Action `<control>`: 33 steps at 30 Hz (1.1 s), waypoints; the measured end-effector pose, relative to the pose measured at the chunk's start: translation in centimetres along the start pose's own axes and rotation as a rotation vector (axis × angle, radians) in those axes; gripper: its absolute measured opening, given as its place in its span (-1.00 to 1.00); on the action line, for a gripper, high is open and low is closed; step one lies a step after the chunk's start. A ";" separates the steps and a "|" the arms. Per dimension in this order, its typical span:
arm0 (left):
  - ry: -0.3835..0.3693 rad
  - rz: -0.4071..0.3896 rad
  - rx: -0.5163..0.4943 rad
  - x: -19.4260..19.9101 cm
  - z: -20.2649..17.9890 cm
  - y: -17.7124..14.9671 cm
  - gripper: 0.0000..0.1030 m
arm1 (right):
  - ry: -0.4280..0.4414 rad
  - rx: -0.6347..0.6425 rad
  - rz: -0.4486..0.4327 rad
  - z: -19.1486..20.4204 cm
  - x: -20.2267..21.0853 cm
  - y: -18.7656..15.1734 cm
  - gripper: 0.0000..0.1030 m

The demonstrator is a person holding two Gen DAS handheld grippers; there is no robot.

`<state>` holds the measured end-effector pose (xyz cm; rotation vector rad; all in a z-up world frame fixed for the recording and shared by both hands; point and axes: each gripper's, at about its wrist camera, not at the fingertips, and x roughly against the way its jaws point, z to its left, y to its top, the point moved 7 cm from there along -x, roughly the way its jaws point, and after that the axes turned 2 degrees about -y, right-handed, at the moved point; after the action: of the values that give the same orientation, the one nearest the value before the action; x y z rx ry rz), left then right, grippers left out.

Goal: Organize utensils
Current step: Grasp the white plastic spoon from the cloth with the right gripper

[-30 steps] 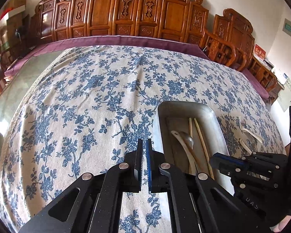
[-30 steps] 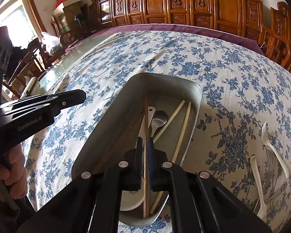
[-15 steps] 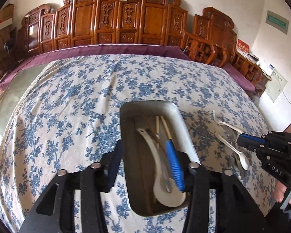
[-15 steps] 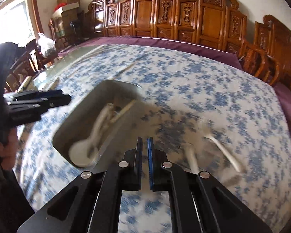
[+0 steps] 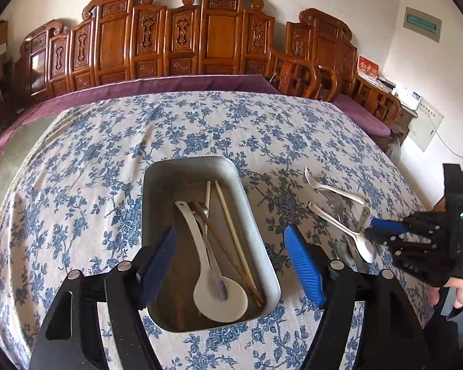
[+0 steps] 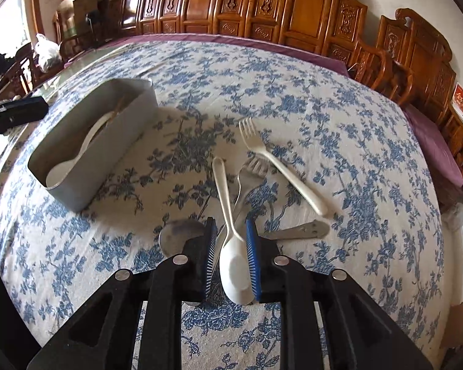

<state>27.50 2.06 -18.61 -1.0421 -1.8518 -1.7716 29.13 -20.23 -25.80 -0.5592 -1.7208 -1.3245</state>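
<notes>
Right tongs [image 6: 230,256] moved from the tray [image 6: 114,141] to straddle a white spoon [image 6: 233,259], opening; left tongs [image 5: 231,262] wide open.

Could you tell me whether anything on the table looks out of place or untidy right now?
Yes: beside the metal tray, a white spoon, a white fork, a metal fork and a metal spoon lie crossed in a loose heap on the tablecloth.

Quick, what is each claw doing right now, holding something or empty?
Left gripper: open, empty, jaws just opened, above the metal tray.
Right gripper: just opening, around the white spoon, not yet gripping.
</notes>
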 end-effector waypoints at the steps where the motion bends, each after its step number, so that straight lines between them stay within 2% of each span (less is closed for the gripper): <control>1: 0.002 -0.006 0.001 0.1 -0.2 0.0 0.44 | -0.002 0.000 0.014 0.0 -0.5 -0.3 -0.58; 7: -0.010 -0.015 -0.017 0.3 -1.6 -0.3 0.46 | -0.033 0.021 0.064 0.5 -2.3 -1.0 -0.56; 16: -0.005 -0.020 -0.042 0.5 -2.1 -0.5 0.46 | -0.084 0.048 0.124 0.4 -4.1 -0.2 -0.52; 21: -0.006 -0.016 -0.049 0.4 -2.3 -0.6 0.46 | -0.041 0.007 0.145 -0.1 -4.7 0.5 -0.52; 24: -0.002 -0.012 -0.059 0.3 -2.6 -0.8 0.46 | -0.017 -0.001 0.160 -0.1 -5.1 0.3 -0.59; 28: 0.001 -0.006 -0.068 0.1 -2.9 -1.1 0.46 | 0.007 -0.016 0.141 0.0 -4.6 0.3 -0.84; 33: 0.001 0.001 -0.093 -0.2 -4.1 -1.4 0.46 | 0.036 -0.024 0.114 -0.1 -3.5 0.1 -0.85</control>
<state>25.67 -1.85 -19.15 -1.0753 -1.7838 -1.8727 31.07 -19.74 -28.71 -0.6337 -1.6215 -1.2689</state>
